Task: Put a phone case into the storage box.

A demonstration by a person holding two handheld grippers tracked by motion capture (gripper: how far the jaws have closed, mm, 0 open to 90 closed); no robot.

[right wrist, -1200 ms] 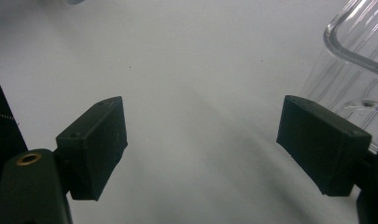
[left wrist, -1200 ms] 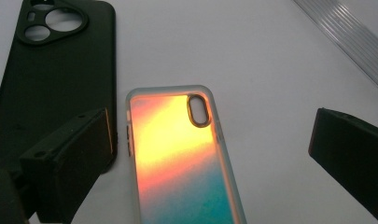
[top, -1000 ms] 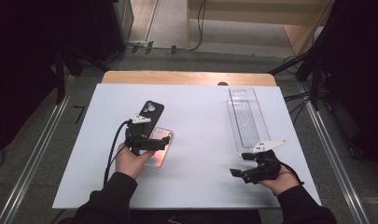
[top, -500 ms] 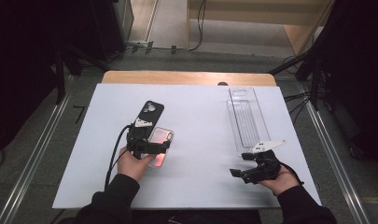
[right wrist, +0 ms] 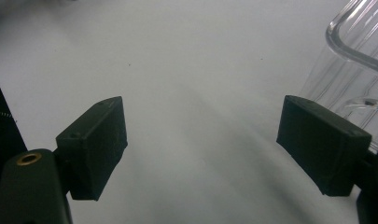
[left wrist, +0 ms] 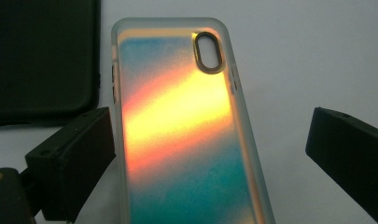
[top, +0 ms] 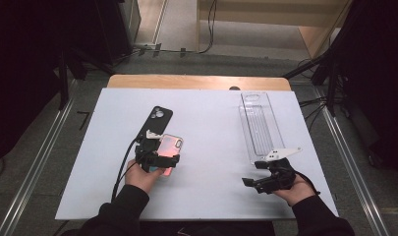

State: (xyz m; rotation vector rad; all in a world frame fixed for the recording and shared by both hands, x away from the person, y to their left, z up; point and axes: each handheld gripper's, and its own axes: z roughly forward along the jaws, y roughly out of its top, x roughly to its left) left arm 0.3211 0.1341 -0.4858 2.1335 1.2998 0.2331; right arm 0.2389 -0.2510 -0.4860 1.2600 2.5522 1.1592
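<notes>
White table top (top: 211,128), dark room around. Left gripper (left wrist: 210,154) hung low over iridescent phone case (left wrist: 182,135), jaws spread wide either side, one jaw right at case's edge, nothing gripped. Black phone case (top: 157,120) just beside it. Right gripper (right wrist: 203,144) gaped too, holding nothing, near clear plastic tray (top: 258,125).

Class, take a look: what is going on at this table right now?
A person works with two hand-held grippers at a white table. The left gripper is open, its jaws either side of an iridescent phone case lying flat beside a black phone case. The right gripper is open and holds nothing, next to a clear plastic tray.
</notes>
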